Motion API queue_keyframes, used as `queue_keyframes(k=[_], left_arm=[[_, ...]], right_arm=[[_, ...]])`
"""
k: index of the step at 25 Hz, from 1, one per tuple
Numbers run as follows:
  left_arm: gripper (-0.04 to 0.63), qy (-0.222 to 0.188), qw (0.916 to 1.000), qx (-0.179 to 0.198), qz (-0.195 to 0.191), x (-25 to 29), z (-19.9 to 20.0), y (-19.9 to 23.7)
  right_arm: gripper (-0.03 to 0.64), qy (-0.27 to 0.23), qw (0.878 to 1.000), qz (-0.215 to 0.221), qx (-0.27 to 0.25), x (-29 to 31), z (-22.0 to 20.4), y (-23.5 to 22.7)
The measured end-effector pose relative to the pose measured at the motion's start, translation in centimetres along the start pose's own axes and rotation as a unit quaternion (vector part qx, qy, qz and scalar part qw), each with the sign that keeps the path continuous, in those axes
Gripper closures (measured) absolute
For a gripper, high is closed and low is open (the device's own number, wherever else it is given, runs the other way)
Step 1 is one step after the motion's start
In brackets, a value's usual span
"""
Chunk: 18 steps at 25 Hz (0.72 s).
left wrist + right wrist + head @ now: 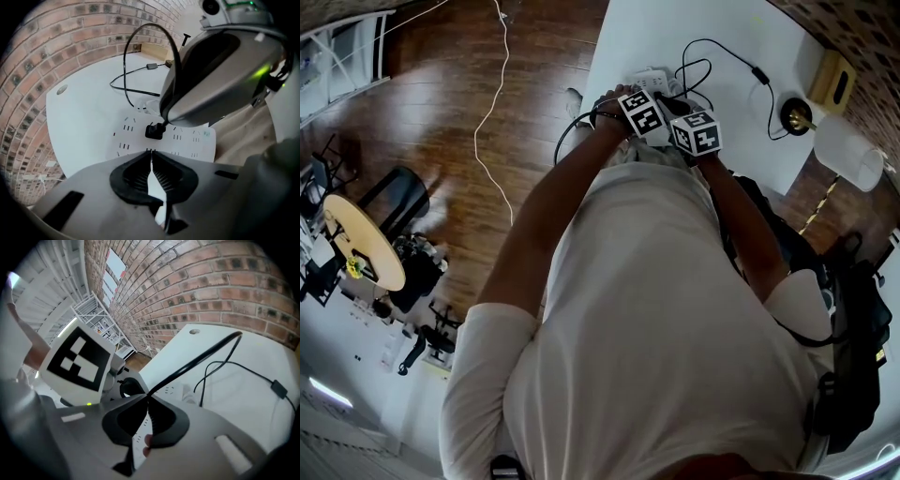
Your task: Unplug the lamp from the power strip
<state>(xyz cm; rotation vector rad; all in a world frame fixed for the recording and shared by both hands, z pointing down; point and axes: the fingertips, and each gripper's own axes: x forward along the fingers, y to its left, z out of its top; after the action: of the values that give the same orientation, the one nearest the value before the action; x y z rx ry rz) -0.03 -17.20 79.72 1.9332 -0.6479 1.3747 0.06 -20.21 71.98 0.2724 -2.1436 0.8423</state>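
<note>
A white power strip (pixel 136 133) lies on the white table (pixel 637 37). A black plug (pixel 154 131) sits in one of its sockets. Its black cord (pixel 197 364) runs over the table, past an in-line switch (pixel 279 389), to the lamp's black and brass base (pixel 797 115). My right gripper (pixel 147 395) is shut on the cord just above the plug. My left gripper (pixel 151 153) stands steeply over the strip's near edge, its tips together and nothing seen between them. In the head view both marker cubes (pixel 642 111) sit side by side at the strip.
A wooden box (pixel 832 80) and a white cylinder (pixel 848 155) stand by the lamp at the table's right end. A brick wall (pixel 211 287) borders the table. A white cable (pixel 492 122) trails over the wooden floor. A black bag (pixel 853 319) hangs at my right.
</note>
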Motion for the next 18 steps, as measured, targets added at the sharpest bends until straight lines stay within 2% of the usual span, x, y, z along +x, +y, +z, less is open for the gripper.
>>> queue_keyframes(k=[3, 6, 7, 8, 10, 12, 15, 18], left_arm=[[0.581, -0.02, 0.999, -0.028, -0.027, 0.2, 0.5, 0.0], [0.562, -0.064, 0.9968, -0.013, -0.046, 0.1, 0.4, -0.1], [0.502, -0.076, 0.9962, -0.003, -0.042, -0.2, 0.3, 0.2], [0.489, -0.088, 0.9956, 0.003, -0.032, -0.6, 0.5, 0.8], [0.515, -0.119, 0.9928, -0.002, 0.0, -1.8, 1.6, 2.5], [0.569, -0.14, 0.9897, -0.014, 0.029, -2.5, 2.9, 4.3], [0.574, -0.112, 0.993, 0.012, 0.033, -1.1, 3.7, 5.4], [0.573, -0.08, 0.9929, 0.084, 0.027, 0.4, 4.4, 4.8]], right_arm=[[0.606, 0.003, 0.998, -0.039, -0.041, -0.2, -0.5, -1.4], [0.562, 0.02, 0.99, -0.084, -0.111, 0.0, -1.3, -2.5], [0.522, 0.03, 0.987, -0.09, -0.129, 0.3, -1.5, -2.7], [0.495, 0.038, 0.985, -0.095, -0.142, 0.6, -1.8, -2.8], [0.492, 0.044, 0.982, -0.106, -0.147, 1.1, -2.3, -3.2], [0.499, 0.04, 0.983, -0.115, -0.141, 1.6, -2.4, -3.4], [0.526, 0.028, 0.982, -0.129, -0.137, 2.8, -1.8, -3.3], [0.548, 0.034, 0.981, -0.145, -0.122, 3.5, -1.6, -3.6]])
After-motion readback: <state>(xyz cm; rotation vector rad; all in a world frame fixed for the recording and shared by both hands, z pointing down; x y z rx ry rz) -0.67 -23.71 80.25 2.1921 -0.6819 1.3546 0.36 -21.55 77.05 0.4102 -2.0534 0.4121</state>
